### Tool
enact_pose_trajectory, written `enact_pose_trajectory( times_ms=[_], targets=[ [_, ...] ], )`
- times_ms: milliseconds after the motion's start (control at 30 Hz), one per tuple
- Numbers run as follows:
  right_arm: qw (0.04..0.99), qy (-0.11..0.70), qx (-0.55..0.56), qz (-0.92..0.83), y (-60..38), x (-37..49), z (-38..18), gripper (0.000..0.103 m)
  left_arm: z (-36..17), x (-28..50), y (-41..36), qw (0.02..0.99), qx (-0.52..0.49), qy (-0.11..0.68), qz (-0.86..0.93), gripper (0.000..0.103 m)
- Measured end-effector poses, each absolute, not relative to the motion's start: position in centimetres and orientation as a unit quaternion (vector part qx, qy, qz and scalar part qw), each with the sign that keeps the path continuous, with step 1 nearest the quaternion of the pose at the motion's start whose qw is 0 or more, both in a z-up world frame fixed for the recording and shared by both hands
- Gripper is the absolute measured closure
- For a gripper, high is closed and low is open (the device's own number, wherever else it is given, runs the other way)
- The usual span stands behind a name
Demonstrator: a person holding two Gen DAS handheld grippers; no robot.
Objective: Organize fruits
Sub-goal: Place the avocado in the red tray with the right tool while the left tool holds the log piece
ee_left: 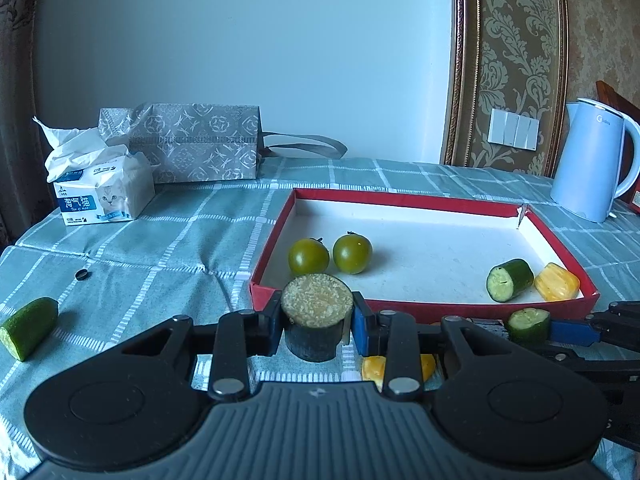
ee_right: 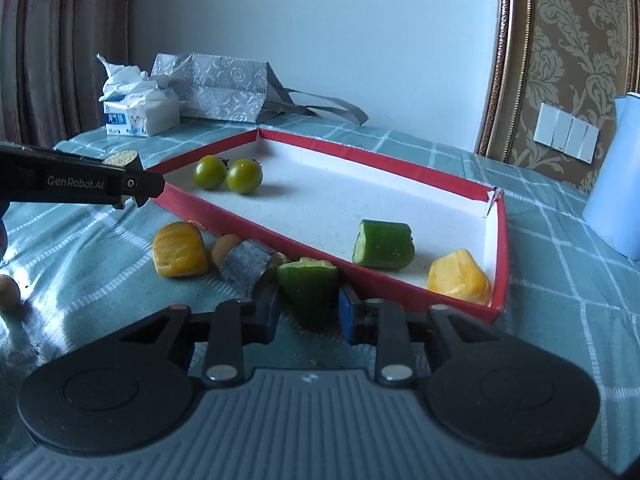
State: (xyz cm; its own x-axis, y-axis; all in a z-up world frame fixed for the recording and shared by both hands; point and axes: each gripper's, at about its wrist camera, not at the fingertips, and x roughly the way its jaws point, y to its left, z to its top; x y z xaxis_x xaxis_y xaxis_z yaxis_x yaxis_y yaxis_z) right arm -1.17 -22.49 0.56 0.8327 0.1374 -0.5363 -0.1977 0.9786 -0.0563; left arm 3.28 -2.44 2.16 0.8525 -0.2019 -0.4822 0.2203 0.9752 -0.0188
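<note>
Both grippers hold pieces just before the red tray's (ee_left: 420,307) near wall: left gripper (ee_left: 317,326) clamps a dark stub (ee_left: 316,320), right gripper (ee_right: 308,314) pinches a cucumber chunk (ee_right: 308,282); each should clear the wall before release.

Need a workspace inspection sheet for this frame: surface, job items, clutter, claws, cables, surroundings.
Surface: table under a green checked tablecloth.
Job's things: red-rimmed tray holds two green tomatoes, a cucumber piece and a yellow piece; more pieces lie loose on the cloth, including a cucumber wedge.
Clutter: tissue pack, patterned bag, kettle, small dark cap.
Claws: left claw shut on a dark cut cylinder; right claw around a cucumber chunk.
Cables: nothing seen.
Surroundings: wall switches, curtain.
</note>
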Motion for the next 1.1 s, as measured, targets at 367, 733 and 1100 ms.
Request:
enact_pose_trajectory(
  times_ms=[367, 733, 1100],
  targets=[
    [0.973, 0.219, 0.004, 0.077, -24.1, -3.6, 2.0, 0.075, 1.8, 3.6, -2.4, 0.96, 0.015, 0.256, -0.112, 0.07],
    [0.982, 0.178, 0.035, 0.059, -25.1, -3.7, 3.0, 0.075, 1.5, 3.9, -2.3, 0.958, 0.013, 0.265, -0.109, 0.07],
    [0.974, 0.216, 0.03, 0.055, -23.6, 2.4, 3.1, 0.075, 1.4, 4.1, -2.3, 0.956, 0.011, 0.27, -0.109, 0.07]
  ],
)
